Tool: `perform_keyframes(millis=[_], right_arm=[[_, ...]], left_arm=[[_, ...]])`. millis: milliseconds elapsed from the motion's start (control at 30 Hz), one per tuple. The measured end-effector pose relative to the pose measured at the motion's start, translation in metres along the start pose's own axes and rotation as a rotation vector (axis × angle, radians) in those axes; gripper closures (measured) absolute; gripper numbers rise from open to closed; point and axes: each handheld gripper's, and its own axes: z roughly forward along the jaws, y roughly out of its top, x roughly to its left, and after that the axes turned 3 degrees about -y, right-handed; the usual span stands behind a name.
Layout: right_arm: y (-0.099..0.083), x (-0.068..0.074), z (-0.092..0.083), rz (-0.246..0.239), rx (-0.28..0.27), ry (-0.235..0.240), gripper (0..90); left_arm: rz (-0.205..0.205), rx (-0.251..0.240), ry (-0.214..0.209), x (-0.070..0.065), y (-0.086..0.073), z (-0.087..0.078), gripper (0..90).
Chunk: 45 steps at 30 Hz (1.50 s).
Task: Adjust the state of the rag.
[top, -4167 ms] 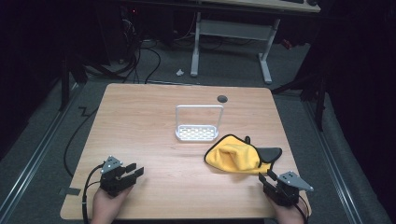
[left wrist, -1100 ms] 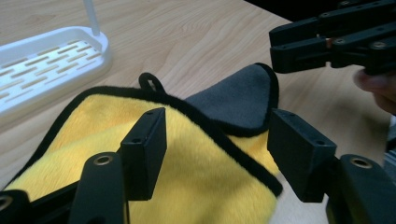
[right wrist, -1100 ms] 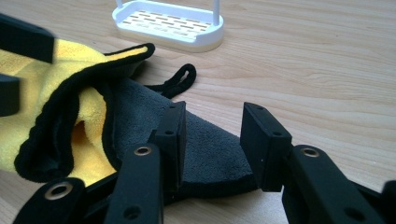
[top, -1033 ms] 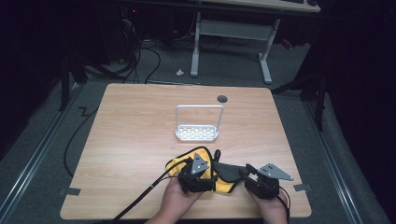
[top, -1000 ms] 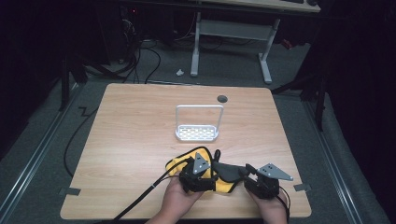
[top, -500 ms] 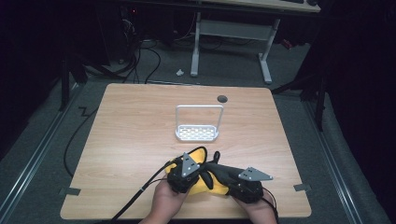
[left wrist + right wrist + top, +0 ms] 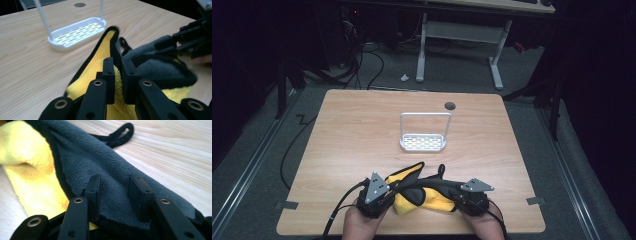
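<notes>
A cloth (image 7: 428, 201), yellow on one side and dark grey on the other with black trim, lies near the table's front edge. My left gripper (image 7: 396, 194) has just closed and is shut on its yellow edge (image 7: 100, 57), which is pinched between the narrow jaws (image 7: 118, 75). My right gripper (image 7: 451, 193) is at the cloth's right end; its jaws have just been closing, and a thick grey fold (image 7: 115, 170) fills the gap between the pads (image 7: 116, 192). The cloth's black hanging loop (image 7: 120, 133) rests on the wood. In the left gripper view the right gripper (image 7: 175, 41) grips from the right.
A white slotted tray with a tall wire handle (image 7: 423, 142) stands at the table's middle, beyond the cloth. A round cable hole (image 7: 450, 105) is near the far edge. Bare wood (image 7: 342, 140) stretches to the left and right of the tray. Cables trail off the front edge.
My left gripper has shut on the cloth's edge and moved left with it, drawing the cloth out between the two grippers. The right gripper has shifted a little to the left.
</notes>
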Motion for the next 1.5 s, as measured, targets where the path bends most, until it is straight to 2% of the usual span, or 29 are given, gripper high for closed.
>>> perform_keyframes(millis=[100,267,367,433,467,533,567,633,733,800,833,900,933,967,1000,1033,1067,1100,1133,1167,1200,1233,1267,1300,1333,1367,1433,1467,1500], right_arm=[[-0.001,-0.008,-0.001,0.015,-0.002,-0.032,63.4],[-0.005,-0.030,-0.004,0.063,0.002,-0.123,63.4],[-0.009,-0.043,-0.007,0.089,0.003,-0.180,63.5],[-0.010,-0.047,-0.008,0.098,0.005,-0.193,63.5],[-0.013,-0.054,-0.010,0.118,0.004,-0.220,63.9],[-0.013,-0.056,-0.011,0.125,0.001,-0.220,63.9],[-0.014,-0.059,-0.014,0.147,-0.013,-0.225,63.9],[-0.013,-0.060,-0.021,0.149,-0.047,-0.233,63.3],[-0.010,-0.058,-0.029,0.167,-0.089,-0.223,61.9],[-0.010,-0.056,-0.029,0.183,-0.088,-0.196,60.4],[-0.010,-0.056,-0.029,0.183,-0.088,-0.196,60.4],[-0.009,-0.053,-0.026,0.185,-0.084,-0.159,56.3],[-0.007,-0.048,-0.023,0.175,-0.080,-0.120,51.0],[-0.006,-0.046,-0.021,0.176,-0.080,-0.095,48.9],[-0.006,-0.046,-0.021,0.176,-0.080,-0.095,48.9],[-0.004,-0.043,-0.018,0.178,-0.077,-0.076,46.9],[-0.001,-0.037,-0.011,0.167,-0.058,-0.053,42.7],[0.001,-0.035,-0.007,0.176,-0.038,-0.047,40.5],[0.001,-0.035,-0.007,0.176,-0.038,-0.047,40.5],[0.002,-0.036,0.001,0.178,-0.016,-0.041,40.3],[0.002,-0.036,0.004,0.185,-0.003,-0.043,41.5],[0.002,-0.037,0.006,0.182,-0.003,-0.049,46.8],[0.002,-0.037,0.006,0.182,-0.003,-0.049,46.8],[0.002,-0.037,0.005,0.169,0.001,-0.049,64.2],[0.002,-0.037,0.004,0.153,0.003,-0.038,74.2],[0.002,-0.035,0.004,0.137,0.008,-0.032,79.0],[0.004,-0.032,0.001,0.100,0.010,-0.051,82.9],[0.004,-0.032,0.001,0.100,0.010,-0.051,82.9],[0.008,-0.032,-0.005,0.097,-0.021,-0.084,83.2]], left_arm=[[-0.010,0.004,0.008,0.005,-0.006,-0.005,82.8],[-0.014,0.012,0.013,0.010,-0.012,-0.007,82.7],[-0.004,0.020,0.018,0.013,-0.015,-0.004,82.6],[0.002,0.023,0.022,0.015,-0.015,-0.003,82.6],[0.005,0.026,0.025,0.016,-0.016,-0.003,82.6],[0.004,0.027,0.025,0.019,-0.017,-0.004,82.4],[0.002,0.026,0.029,0.022,-0.019,-0.008,82.3],[-0.003,0.032,0.037,0.025,-0.023,-0.013,82.0],[-0.024,0.085,0.053,0.037,-0.038,-0.016,80.7],[-0.037,0.122,0.068,0.044,-0.049,-0.015,79.6],[-0.037,0.122,0.068,0.044,-0.049,-0.015,79.1],[-0.060,0.176,0.086,0.053,-0.061,-0.013,78.8],[-0.067,0.199,0.092,0.056,-0.064,-0.011,78.4],[-0.100,0.218,0.084,0.061,-0.068,-0.008,78.0],[-0.100,0.218,0.084,0.061,-0.068,-0.008,77.7],[-0.110,0.222,0.079,0.062,-0.069,-0.007,77.7],[-0.111,0.224,0.081,0.063,-0.069,-0.006,77.1],[-0.114,0.230,0.080,0.064,-0.070,-0.003,77.1],[-0.114,0.230,0.080,0.064,-0.070,-0.003,77.1],[-0.118,0.227,0.081,0.063,-0.070,-0.003,77.0],[-0.117,0.227,0.082,0.063,-0.070,-0.003,77.0],[-0.117,0.227,0.082,0.063,-0.070,-0.003,77.1],[-0.114,0.228,0.080,0.062,-0.070,-0.003,77.1],[-0.113,0.228,0.079,0.062,-0.070,-0.003,77.1],[-0.113,0.228,0.079,0.062,-0.070,-0.003,77.1],[-0.114,0.227,0.075,0.062,-0.070,-0.002,77.2],[-0.115,0.225,0.074,0.061,-0.070,0.000,77.3],[-0.115,0.225,0.072,0.061,-0.069,0.002,77.3],[-0.114,0.221,0.064,0.061,-0.063,0.010,77.7]])
